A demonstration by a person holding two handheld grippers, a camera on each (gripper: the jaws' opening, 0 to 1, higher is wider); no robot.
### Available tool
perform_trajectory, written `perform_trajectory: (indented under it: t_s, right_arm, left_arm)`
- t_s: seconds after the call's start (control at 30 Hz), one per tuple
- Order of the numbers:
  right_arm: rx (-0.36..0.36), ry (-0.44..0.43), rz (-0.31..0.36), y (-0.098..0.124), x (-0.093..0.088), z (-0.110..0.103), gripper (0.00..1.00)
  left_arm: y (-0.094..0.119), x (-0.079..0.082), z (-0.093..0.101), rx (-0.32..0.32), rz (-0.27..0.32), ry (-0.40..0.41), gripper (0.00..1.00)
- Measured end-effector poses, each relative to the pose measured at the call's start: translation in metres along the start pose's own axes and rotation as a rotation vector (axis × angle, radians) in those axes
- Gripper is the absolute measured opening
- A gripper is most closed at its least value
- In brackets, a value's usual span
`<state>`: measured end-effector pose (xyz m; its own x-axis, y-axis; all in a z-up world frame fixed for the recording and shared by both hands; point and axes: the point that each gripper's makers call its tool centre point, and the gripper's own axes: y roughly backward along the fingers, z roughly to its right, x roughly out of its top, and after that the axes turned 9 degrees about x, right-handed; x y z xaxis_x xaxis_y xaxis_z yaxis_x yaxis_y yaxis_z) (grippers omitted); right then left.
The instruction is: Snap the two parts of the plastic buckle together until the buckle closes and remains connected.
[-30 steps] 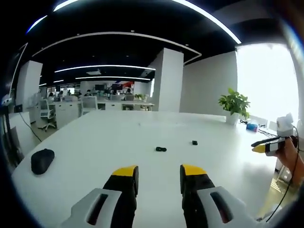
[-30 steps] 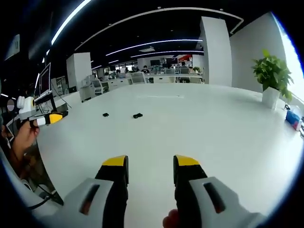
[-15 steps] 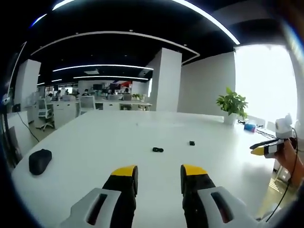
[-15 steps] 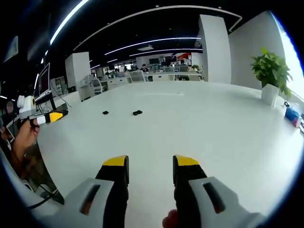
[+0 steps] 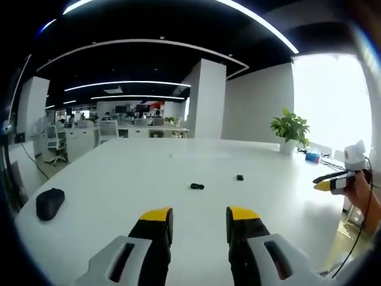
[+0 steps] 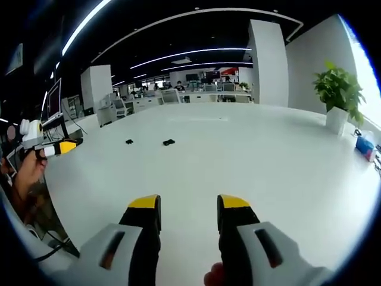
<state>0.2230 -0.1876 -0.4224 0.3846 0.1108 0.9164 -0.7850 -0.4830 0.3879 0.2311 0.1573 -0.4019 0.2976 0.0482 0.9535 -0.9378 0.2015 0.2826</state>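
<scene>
Nearest to me, my left gripper point(image 5: 199, 215) has its jaws apart with nothing between them, and my right gripper point(image 6: 189, 204) is the same, jaws apart and empty. Both hang above the white surface point(image 5: 119, 179), which lies bare just ahead of the yellow tips. In the left gripper view the first buckle part point(image 5: 197, 186) lies ahead of the jaws, almost in line with the gap between them but well apart from the tips; the second buckle part point(image 5: 240, 177) lies a little further and to the right of the right jaw's line. In the right gripper view the same two pieces lie ahead and to the left of the left jaw: one buckle piece point(image 6: 168, 142) nearer the jaw line, the other piece point(image 6: 129, 142) further left. A dark mouse point(image 5: 49, 203) rests far to the left of my left jaws. Much further, a potted plant point(image 6: 339, 95) stands at the far right. I judge that I am in the approach step: nothing is grasped yet. The next move, I think, calls for bringing each gripper forward and down to one part, then closing on it so the mating ends stay free.
</scene>
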Motion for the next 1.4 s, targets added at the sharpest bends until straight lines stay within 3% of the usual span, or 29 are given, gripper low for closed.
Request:
perform_trajectory:
  t_s: [0.6,0.7,1.4]
  right_arm:
    - [0.024,0.021,-0.011,-0.0064,0.0037,-0.0024,0.36]
    - [0.022,0.016,-0.015,-0.0062,0.0031,-0.0020,0.32]
    - [0.017,0.003,-0.003,-0.0068,0.0059,0.0001,0.34]
  left_arm:
    - [-0.0007,0.0004,-0.0005,0.002,-0.009,-0.007,0.35]
    - [-0.0014,0.0003,-0.0001,0.001,-0.010,-0.008,0.35]
    - [-0.0034,0.0035,-0.0002,-0.001,-0.004,-0.009,0.35]
